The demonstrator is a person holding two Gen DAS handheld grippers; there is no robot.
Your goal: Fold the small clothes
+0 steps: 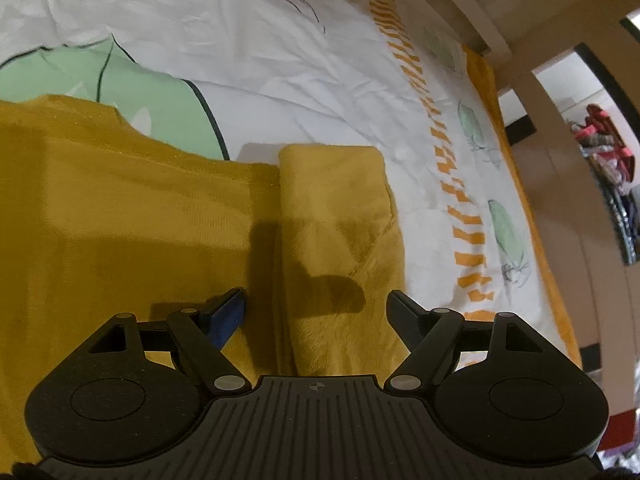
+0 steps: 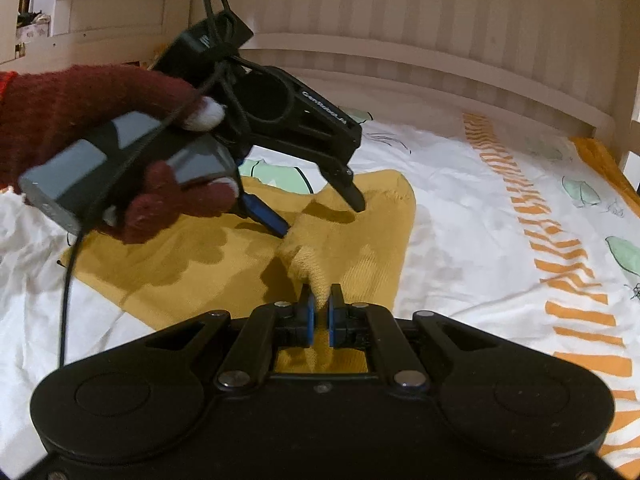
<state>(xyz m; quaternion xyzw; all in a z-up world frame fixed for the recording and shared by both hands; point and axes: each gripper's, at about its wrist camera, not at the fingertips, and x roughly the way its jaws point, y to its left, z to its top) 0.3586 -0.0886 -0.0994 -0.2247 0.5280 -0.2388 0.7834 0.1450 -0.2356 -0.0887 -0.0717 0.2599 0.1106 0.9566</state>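
A: As the left wrist camera looks down its own fingers, what lies under them?

B: The left gripper [image 1: 316,304] has its two fingers spread wide, with nothing between them. Beneath it lies the mustard-yellow knitted garment [image 1: 132,216], flat on the white bedsheet printed with green leaves and orange stripes [image 1: 328,80]. One strip of the garment, the folded yellow sleeve-like panel [image 1: 336,232], runs straight ahead between the fingers, resting on the cloth's right edge.

A: Does either finger touch the fabric?

B: The blue-padded one [image 1: 228,312] sits very close to the cloth; contact I cannot tell.

A: And on the right wrist camera?

B: The right gripper [image 2: 320,312] has its blue pads [image 2: 308,316] pressed together on a pinched-up ridge of the same yellow garment [image 2: 360,240], lifting it off the sheet [image 2: 480,220]. Farther off, the left gripper [image 2: 324,216] hovers over the cloth with its fingers apart, held by a hand in a dark red knitted glove with white fingertips [image 2: 100,120]. A black cable [image 2: 66,280] hangs from its handle. A pale wooden headboard [image 2: 440,40] stands behind the bed.
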